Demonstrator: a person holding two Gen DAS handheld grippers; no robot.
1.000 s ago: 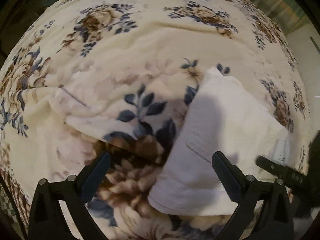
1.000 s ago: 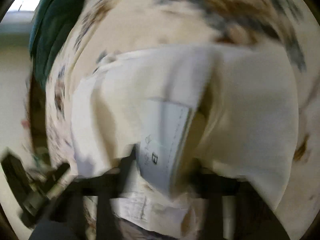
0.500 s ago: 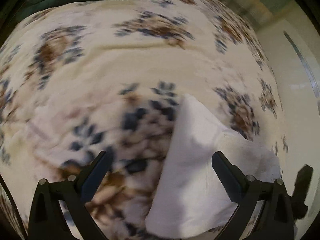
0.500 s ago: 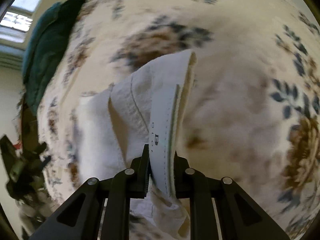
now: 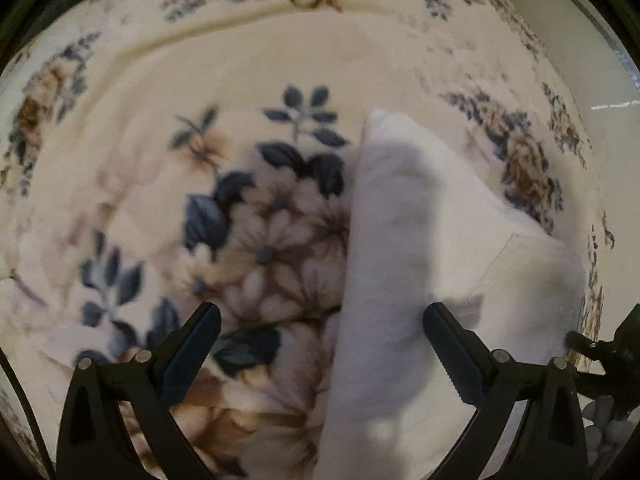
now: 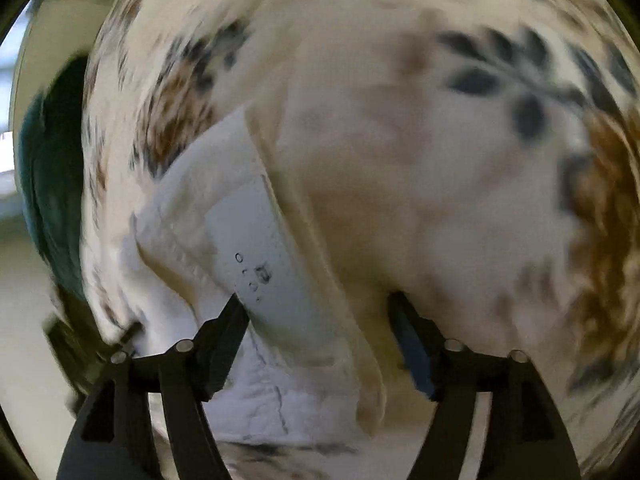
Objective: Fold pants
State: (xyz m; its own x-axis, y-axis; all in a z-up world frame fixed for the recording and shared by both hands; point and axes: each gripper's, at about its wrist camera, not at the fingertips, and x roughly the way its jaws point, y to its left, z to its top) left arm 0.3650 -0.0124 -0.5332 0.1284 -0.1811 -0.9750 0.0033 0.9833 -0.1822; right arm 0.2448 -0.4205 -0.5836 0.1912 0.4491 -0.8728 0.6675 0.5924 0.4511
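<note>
ok so the pants (image 5: 424, 280) are lying on the blanket (image 5: 248, 80) as a thick white folded bundle, kind of a long wedge with soft rounded edges and a stitched pocket seam near the right side. Fabric looks like heavy cotton or denim, matte. Blanket is fuzzy fleece, cream with blue leaves and brown flowers.

My left gripper (image 5: 322, 330) has its jaws spread wide and nothing between them, hovering over the near end of the bundle, right finger above the white cloth, left one above the flowers.

Right gripper (image 6: 318, 312) is also spread apart. The waistband end of the pants (image 6: 224, 216) sits between the fingers, with a smooth pale label (image 6: 260, 256) carrying tiny dark print I can't read. The left finger (image 6: 224, 332) looks close to the label but I can't tell if it touches, too much blur.

Only the right view shows the label, plus something dark teal (image 6: 48, 184) past the blanket edge. Only the left view shows the pocket seam and the bundle's whole length. The other gripper pokes in at the left view's right edge, mostly cut off
</note>
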